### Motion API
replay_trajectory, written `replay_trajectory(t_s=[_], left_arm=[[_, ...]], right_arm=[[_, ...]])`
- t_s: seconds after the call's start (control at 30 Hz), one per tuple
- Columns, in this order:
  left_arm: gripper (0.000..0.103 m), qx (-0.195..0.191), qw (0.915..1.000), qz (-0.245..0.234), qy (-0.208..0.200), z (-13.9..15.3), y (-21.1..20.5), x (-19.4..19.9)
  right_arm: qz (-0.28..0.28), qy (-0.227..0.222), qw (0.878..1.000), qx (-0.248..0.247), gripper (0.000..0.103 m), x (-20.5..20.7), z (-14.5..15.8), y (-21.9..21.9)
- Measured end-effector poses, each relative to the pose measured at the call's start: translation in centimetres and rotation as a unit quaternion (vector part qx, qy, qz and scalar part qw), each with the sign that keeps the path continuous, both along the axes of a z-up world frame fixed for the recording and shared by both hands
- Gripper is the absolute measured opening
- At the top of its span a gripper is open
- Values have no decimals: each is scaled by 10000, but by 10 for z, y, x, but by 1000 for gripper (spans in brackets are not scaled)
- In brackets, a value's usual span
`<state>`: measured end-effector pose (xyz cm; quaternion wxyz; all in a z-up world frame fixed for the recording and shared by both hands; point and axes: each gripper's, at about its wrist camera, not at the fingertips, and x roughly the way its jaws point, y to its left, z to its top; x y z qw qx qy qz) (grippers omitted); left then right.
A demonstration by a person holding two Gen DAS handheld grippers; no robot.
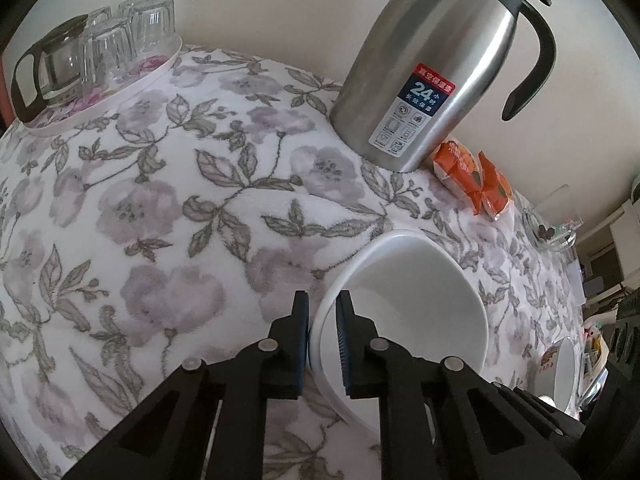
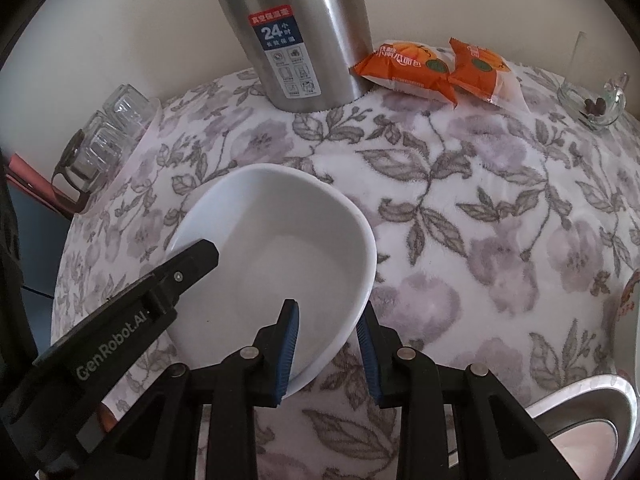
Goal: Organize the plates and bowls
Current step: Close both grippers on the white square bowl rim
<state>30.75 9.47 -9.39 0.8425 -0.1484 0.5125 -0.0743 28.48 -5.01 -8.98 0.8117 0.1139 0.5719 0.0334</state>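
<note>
Landmark: white bowl [image 2: 280, 256], resting on the floral cloth [image 1: 168, 208] that covers the worktop.
Left gripper [image 1: 323, 308]: at the bowl's left rim; its jaws are closed tight onto the rim wall, one finger outside, the other inside the bowl.
Right gripper [image 2: 326, 326]: at the bowl's near rim; jaws partly open and straddling the rim, one blue pad inside, one outside. Whether the pads press on the rim cannot be told.
Second dish [image 1: 566, 372]: white with a printed edge, right of the bowl, only partly in view.
Steel thermos jug [image 2: 296, 40]: upright beyond the bowl, against the wall, black handle, blue and red label facing forward.
Orange snack packets [image 2: 436, 66]: two, just right of the jug, behind the bowl.
Glass dish [image 2: 596, 104]: far right of the bowl, holding small dark pieces.
Round tray [image 1: 132, 84]: far left of the bowl, carrying upturned glasses [image 1: 120, 44] and a glass pot [image 1: 48, 68] with a black handle.
</note>
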Motion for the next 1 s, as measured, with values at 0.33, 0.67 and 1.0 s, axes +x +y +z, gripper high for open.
replay_trajectory(t_s=[0.33, 0.67, 1.0], left_arm=[[13, -15, 10000, 48, -3, 8, 5, -9], [13, 1, 9998, 94, -187, 30, 6, -28], [13, 21, 9987, 157, -480, 68, 3, -57]], right_arm=[[52, 5, 10000, 15, 32, -6, 11, 2], [142, -101, 9998, -39, 32, -19, 34, 4], [270, -291, 9992, -92, 32, -41, 68, 2]])
